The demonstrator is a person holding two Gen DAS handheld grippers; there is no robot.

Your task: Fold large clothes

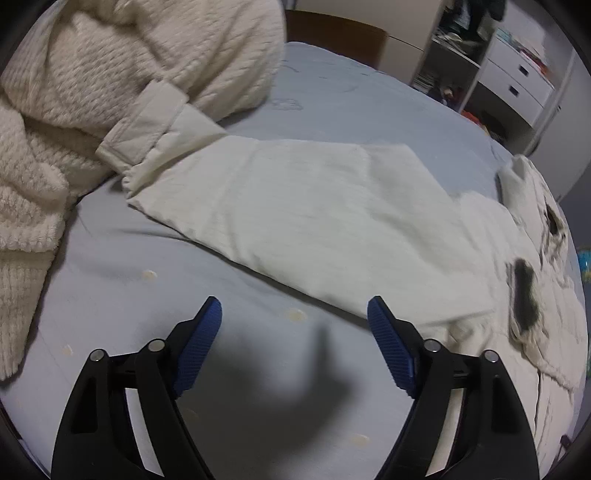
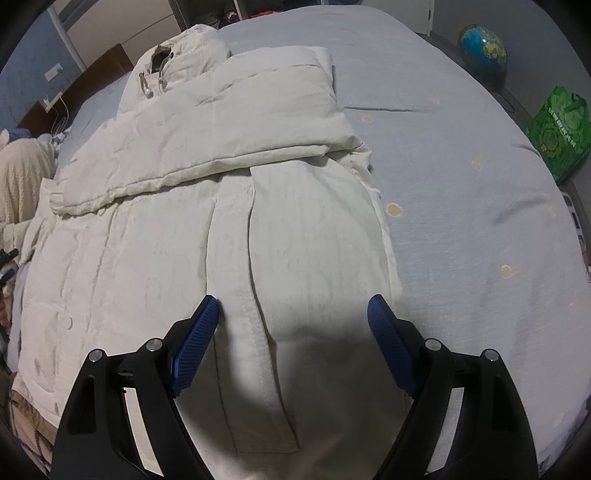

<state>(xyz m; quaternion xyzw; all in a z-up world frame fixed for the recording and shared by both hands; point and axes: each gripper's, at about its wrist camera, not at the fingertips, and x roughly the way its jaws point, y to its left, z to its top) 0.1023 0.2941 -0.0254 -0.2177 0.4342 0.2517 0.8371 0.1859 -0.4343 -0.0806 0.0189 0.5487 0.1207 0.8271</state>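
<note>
A large cream padded jacket (image 2: pixel 147 258) lies spread on the light blue bed (image 2: pixel 480 221). One sleeve (image 2: pixel 240 122) is folded across its chest, and the hood (image 2: pixel 192 48) lies at the far end. In the left wrist view the other sleeve (image 1: pixel 295 214) stretches out flat, its cuff (image 1: pixel 144 122) against a knitted blanket. My left gripper (image 1: pixel 294 314) is open and empty above the bare sheet, just short of that sleeve. My right gripper (image 2: pixel 293 312) is open and empty over the jacket's front placket (image 2: pixel 240 295).
A cream knitted blanket (image 1: pixel 74 92) is heaped at the left of the bed. A wooden headboard (image 1: pixel 332 33) and white shelves with drawers (image 1: pixel 517 81) stand beyond. A globe (image 2: pixel 482 44) and a green bag (image 2: pixel 557 133) sit past the bed's right edge.
</note>
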